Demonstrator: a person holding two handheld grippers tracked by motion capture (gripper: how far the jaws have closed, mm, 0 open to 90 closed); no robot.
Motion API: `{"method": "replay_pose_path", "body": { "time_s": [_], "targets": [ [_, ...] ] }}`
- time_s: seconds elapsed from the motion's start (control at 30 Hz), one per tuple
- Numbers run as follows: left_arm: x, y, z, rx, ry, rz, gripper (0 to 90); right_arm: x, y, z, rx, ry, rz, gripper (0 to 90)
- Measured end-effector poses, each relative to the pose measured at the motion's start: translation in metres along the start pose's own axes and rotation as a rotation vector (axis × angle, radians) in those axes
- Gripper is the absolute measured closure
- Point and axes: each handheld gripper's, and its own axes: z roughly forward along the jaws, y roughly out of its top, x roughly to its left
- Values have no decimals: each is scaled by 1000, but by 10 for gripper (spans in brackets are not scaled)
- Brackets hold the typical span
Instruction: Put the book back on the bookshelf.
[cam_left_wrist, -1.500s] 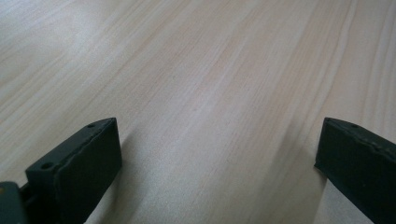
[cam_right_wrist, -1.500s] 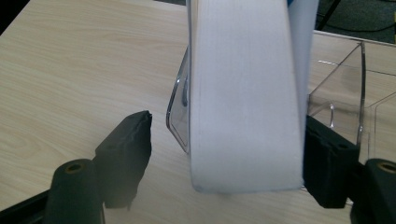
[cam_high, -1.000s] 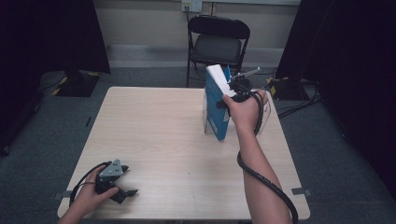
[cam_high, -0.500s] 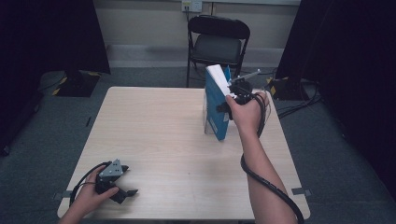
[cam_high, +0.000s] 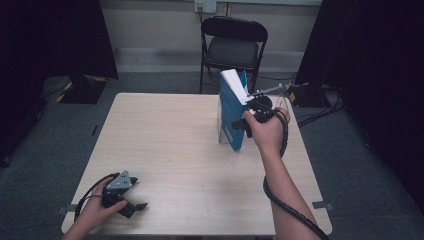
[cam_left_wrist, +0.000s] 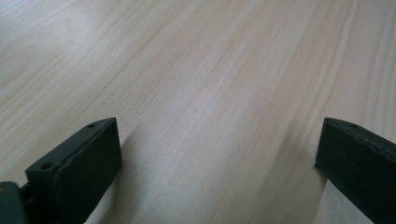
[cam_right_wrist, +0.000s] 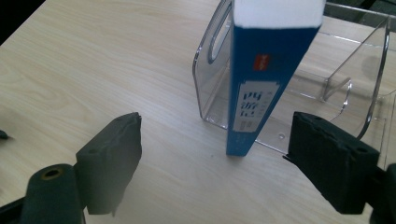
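At the upper right of the high view, the book (cam_high: 231, 112) is standing upright beside a clear rack (cam_right_wrist: 299, 79), spine facing the right gripper (cam_high: 246, 124), whose fingers are spread apart, likely to clamp it. Lower left, the left gripper (cam_high: 131, 199) is resting on the worktop (cam_high: 170, 145), fingers apart, idle.

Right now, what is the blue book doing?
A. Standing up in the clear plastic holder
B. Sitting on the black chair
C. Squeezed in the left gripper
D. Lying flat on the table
A: in the right gripper view the blue book stands upright at the front of the clear plastic holder, with the right gripper open around it and not touching it.
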Motion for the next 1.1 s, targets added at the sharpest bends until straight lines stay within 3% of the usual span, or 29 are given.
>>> {"method": "replay_pose_path", "body": {
  "time_s": [0.47, 0.57, 0.77, 0.9, 1.1],
  "targets": [
    [0, 0, 0, -5, 4, -1, 0, 1, -20, 9, 0, 76, -39, 174],
    [0, 0, 0, -5, 4, -1, 0, 0, -25, 10, 1, 73, -71, 174],
    [0, 0, 0, -5, 4, -1, 0, -3, -39, 12, 14, 104, -58, 174],
    [-1, 0, 1, -7, -1, -13, 0, -6, -49, 13, 25, 98, -77, 174],
    [-1, 0, 1, -5, -2, -14, 0, -9, -61, 16, 25, 125, -87, 174]
  ]
}}
